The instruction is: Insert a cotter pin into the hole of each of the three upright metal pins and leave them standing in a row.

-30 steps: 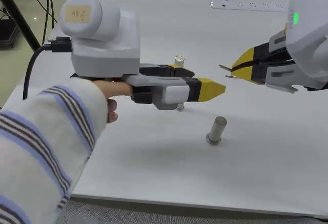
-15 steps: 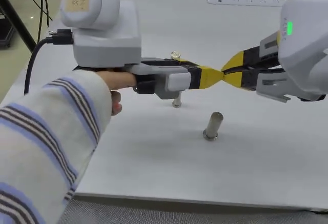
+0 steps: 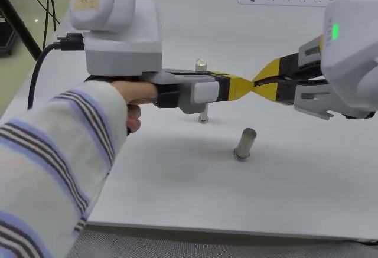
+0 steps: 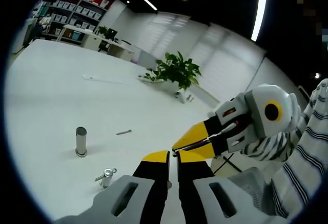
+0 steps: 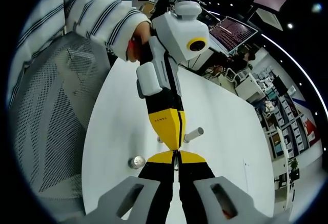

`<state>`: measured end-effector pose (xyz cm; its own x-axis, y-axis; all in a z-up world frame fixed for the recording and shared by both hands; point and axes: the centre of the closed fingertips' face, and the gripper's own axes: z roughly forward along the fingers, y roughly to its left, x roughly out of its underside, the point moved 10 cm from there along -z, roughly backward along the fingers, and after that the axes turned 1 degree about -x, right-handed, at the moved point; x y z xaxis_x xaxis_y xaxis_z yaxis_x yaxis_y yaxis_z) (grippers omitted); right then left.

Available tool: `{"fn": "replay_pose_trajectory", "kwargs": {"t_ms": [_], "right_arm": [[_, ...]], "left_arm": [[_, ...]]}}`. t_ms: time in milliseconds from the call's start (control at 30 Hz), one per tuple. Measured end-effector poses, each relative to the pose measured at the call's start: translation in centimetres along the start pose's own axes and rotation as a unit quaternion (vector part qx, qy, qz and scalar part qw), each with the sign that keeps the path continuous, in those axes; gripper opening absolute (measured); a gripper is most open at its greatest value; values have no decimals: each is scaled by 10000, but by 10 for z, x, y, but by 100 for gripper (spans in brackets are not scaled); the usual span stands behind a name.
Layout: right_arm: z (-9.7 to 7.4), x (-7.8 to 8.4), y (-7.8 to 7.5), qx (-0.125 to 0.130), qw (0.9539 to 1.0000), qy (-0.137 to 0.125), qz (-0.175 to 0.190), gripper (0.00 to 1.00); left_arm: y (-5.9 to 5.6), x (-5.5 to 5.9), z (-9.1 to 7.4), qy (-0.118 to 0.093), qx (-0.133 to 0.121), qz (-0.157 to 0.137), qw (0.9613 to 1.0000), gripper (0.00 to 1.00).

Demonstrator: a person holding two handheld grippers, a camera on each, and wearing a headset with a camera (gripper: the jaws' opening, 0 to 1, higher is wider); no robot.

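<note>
White workbench [image 3: 307,169]: within the last second, the left gripper [image 3: 248,87] and right gripper [image 3: 258,85] have moved from well apart to tip-to-tip. This is probably a cotter-pin handover, but the pin is too small to see. Both jaw pairs are pressed together and held level. Below them, the nearest metal pin [image 3: 244,144] stands upright.
</note>
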<state>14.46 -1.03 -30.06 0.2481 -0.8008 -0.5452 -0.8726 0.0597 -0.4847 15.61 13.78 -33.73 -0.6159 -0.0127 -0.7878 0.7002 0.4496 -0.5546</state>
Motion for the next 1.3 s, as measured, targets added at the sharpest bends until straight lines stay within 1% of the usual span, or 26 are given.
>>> {"fn": "replay_pose_trajectory", "kwargs": {"t_ms": [200,267,400,500,633,733,833,900,1033,1133,1200,1300], "right_arm": [[-1,-1,1,-22,10000,-16,8,0],[-1,-2,1,-50,10000,-21,2,0],[1,-1,2,-76,10000,8,-16,0],[2,-1,2,-110,9999,20,-27,0],[2,-1,3,-168,9999,-9,-8,0],[2,-1,2,-195,9998,-36,-22,0],[2,-1,2,-193,9998,-55,-52,0],[1,-1,2,-194,9998,-66,-65,0],[1,-1,2,-182,9997,-144,-85,0],[0,0,2,-189,9996,-187,-27,0],[0,0,2,-200,9996,-212,-7,0],[-2,1,1,-170,9996,-239,40,6]], "left_arm": [[0,-1,0,38,73,21,10000,0],[1,-1,0,74,87,-34,9999,0],[2,-1,1,93,49,-15,9999,0],[2,0,1,151,22,30,9999,0],[3,0,1,223,2,-72,9997,0],[4,0,0,223,0,-153,9996,0],[9,-1,-2,221,-17,-215,9995,0],[7,-1,-1,213,-16,-220,9995,0],[7,-1,-2,186,-24,-180,9997,0],[8,-2,-2,186,-18,-171,9997,0],[7,-1,-2,200,-37,-114,9997,0],[7,0,-3,205,-46,-52,9998,0]]}}
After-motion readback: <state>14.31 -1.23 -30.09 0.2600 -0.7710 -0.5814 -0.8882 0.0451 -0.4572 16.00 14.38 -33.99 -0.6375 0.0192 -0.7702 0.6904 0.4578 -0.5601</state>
